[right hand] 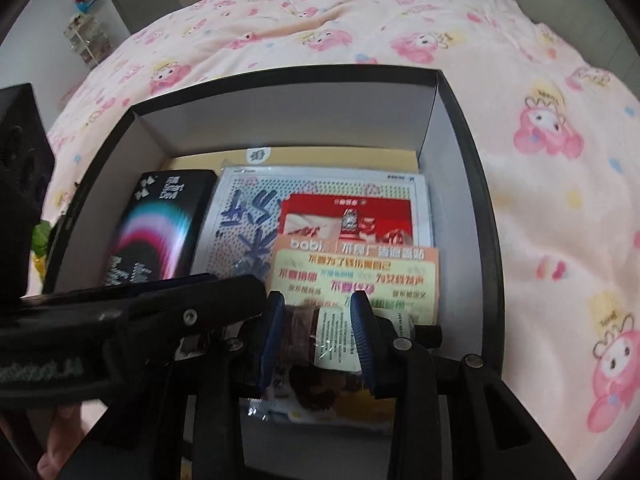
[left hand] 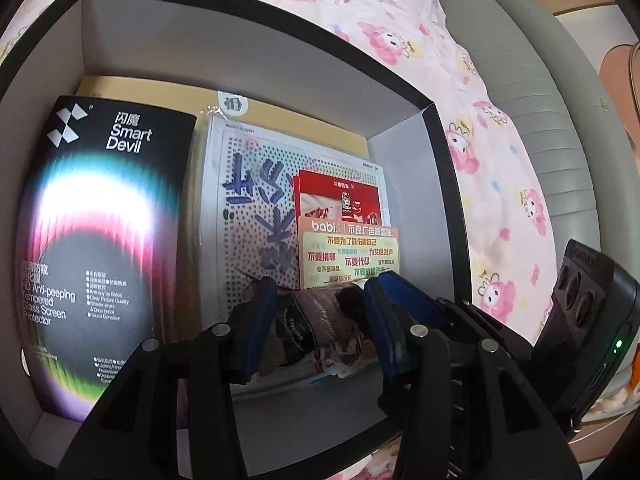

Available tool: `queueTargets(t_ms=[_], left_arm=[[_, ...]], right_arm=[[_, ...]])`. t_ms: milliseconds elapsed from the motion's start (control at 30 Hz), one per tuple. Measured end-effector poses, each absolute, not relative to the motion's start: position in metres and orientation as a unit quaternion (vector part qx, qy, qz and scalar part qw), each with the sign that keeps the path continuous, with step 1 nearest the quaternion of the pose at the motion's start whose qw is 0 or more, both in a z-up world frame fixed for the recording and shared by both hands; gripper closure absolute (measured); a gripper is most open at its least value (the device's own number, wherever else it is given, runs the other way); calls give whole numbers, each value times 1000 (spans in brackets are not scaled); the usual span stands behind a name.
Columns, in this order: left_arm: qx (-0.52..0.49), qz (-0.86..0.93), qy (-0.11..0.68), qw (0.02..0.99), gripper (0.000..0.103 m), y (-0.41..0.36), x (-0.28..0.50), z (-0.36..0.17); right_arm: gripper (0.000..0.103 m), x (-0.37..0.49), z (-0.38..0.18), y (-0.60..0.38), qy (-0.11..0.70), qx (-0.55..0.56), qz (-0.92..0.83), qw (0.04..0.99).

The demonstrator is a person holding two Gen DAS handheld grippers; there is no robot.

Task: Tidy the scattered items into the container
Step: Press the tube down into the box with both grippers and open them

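A black box with a white inside point(left hand: 224, 64) point(right hand: 288, 120) lies on the bed. In it lie a black Smart Devil screen protector pack point(left hand: 100, 232) point(right hand: 160, 224), a dotted sheet in a clear sleeve point(left hand: 256, 200) point(right hand: 244, 216), a red card point(left hand: 340, 196) point(right hand: 348, 216) and an orange babi sticker sheet point(left hand: 348, 256) point(right hand: 356, 272). A brown snack packet point(left hand: 320, 332) point(right hand: 320, 356) lies at the near end. My left gripper point(left hand: 320, 292) is open above the packet. My right gripper point(right hand: 316, 336) has its blue pads on either side of the packet.
A pink cartoon-print blanket point(left hand: 472, 132) point(right hand: 540, 184) covers the bed around the box. A grey padded bed edge point(left hand: 532, 92) runs along the right. The right gripper's black body point(left hand: 588, 320) sits beside the box. A shelf with small items point(right hand: 86, 36) stands far left.
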State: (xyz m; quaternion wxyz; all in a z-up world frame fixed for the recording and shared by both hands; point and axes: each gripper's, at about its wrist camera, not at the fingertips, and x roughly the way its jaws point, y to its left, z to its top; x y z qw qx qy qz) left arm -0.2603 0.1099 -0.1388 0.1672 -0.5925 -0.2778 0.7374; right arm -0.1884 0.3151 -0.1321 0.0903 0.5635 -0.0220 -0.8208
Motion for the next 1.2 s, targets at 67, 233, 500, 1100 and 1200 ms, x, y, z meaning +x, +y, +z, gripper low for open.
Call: queueTargets(t_ms=[67, 233, 500, 1100, 1200], left_arm=[[-593, 732, -287, 172, 58, 108, -256, -140], [-597, 724, -291, 184, 58, 110, -248, -138], [-584, 734, -291, 189, 57, 110, -251, -130], [-598, 746, -259, 137, 57, 102, -260, -143], [-609, 746, -233, 136, 57, 109, -256, -144]], right_arm=[[72, -184, -130, 314, -22, 563, -821, 90], [72, -168, -127, 321, -52, 567, -816, 100], [72, -163, -117, 322, -67, 546, -830, 96], [72, -172, -131, 316, -56, 571, -813, 96], [72, -167, -127, 317, -53, 566, -818, 91]])
